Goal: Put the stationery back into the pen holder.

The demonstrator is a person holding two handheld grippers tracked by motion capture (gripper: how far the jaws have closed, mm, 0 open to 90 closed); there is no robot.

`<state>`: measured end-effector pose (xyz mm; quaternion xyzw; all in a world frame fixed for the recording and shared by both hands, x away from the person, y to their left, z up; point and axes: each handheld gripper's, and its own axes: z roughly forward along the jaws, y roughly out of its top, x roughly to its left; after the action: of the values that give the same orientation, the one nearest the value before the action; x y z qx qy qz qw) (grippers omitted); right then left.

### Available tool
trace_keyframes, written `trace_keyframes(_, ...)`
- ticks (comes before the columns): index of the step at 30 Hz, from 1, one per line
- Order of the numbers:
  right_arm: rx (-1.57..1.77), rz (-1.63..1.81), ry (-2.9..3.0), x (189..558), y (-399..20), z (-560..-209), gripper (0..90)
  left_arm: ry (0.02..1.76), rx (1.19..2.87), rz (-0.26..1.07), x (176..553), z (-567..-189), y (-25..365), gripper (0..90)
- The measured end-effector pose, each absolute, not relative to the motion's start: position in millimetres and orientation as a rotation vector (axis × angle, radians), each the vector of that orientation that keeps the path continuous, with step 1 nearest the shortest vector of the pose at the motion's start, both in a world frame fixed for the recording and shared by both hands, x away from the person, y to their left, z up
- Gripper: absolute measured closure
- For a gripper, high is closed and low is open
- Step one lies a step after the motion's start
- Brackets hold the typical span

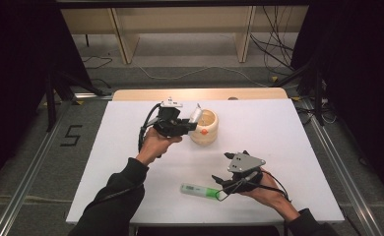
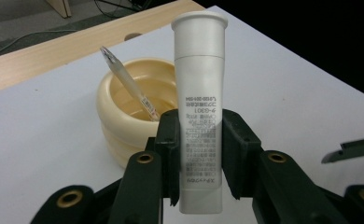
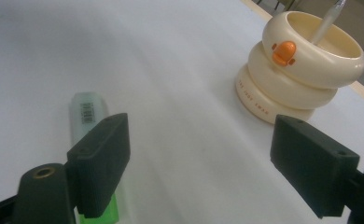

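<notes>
A: High view first. Where is the left gripper (image 1: 192,120)?

B: It is at the far middle of the white table (image 1: 278,128), just left of the cream holder (image 1: 205,129). Its jaws are closed on a white tube (image 2: 199,116), cap end up.

A: What is in the holder?

B: A clear pen (image 2: 129,84) leans inside.

A: And the right gripper (image 1: 221,183)?

B: It is near the front, jaws wide apart with nothing between them. A green highlighter (image 1: 200,191) lies flat on the table, just left of that gripper.
</notes>
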<state>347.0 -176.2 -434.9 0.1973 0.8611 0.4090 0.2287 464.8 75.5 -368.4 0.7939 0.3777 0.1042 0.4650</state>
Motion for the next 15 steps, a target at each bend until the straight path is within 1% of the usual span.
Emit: trace_keyframes(15, 0.540, 1.120, 2.373, 347.4, -176.1, -435.2, 20.2, 0.972, 1.901, 0.264, 492.6, -368.9, 60.3, 70.6)
